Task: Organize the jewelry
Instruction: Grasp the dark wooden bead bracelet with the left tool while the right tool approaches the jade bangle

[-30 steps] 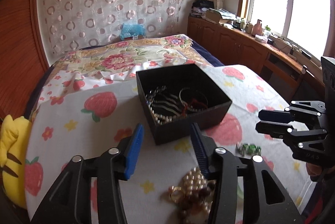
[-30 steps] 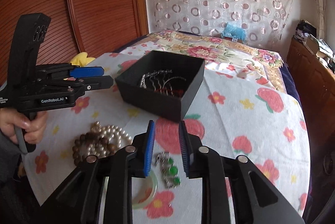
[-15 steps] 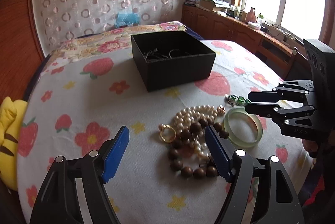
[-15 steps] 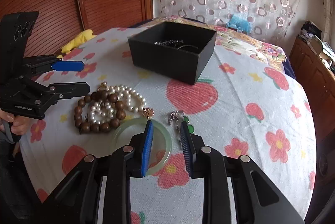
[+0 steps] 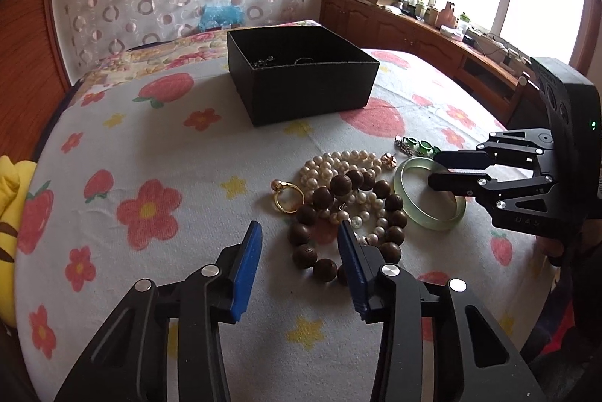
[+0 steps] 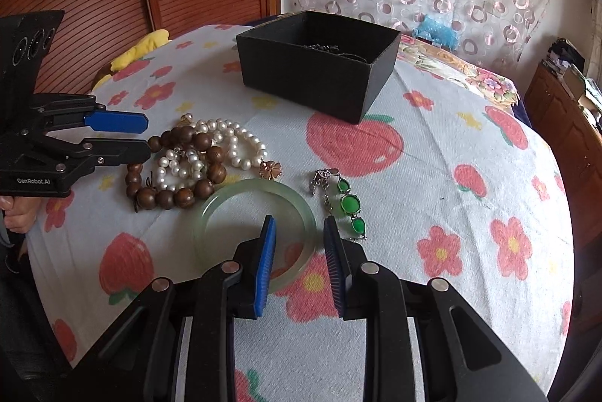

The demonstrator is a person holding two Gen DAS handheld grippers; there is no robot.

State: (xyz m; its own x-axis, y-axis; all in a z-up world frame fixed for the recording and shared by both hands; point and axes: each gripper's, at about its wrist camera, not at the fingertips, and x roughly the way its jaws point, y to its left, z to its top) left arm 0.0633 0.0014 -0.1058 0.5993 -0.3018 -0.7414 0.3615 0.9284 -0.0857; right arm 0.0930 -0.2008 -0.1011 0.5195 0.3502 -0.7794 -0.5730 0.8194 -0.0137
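Pointing down at the flowered cloth (image 5: 158,153) on the table, the left gripper (image 5: 297,236) has its jaws parted and closing, with nothing pressed between them. Just beyond its right jaw lies the wooden bead bracelet (image 5: 327,202), tangled with the pearl strand (image 5: 338,163), and a gold ring (image 5: 288,201) rests a little ahead of the gap. The right gripper (image 6: 299,227) (seen from the left camera at the far right) keeps its jaws apart and straddles the rim of the jade bangle (image 6: 240,191): the left jaw is inside the ring, the right jaw outside, and I cannot tell if the pads touch it. The green stone chain (image 6: 348,204) lies just beside its right jaw. Well ahead of both jaws stands the black box (image 6: 312,71), with some chains inside.
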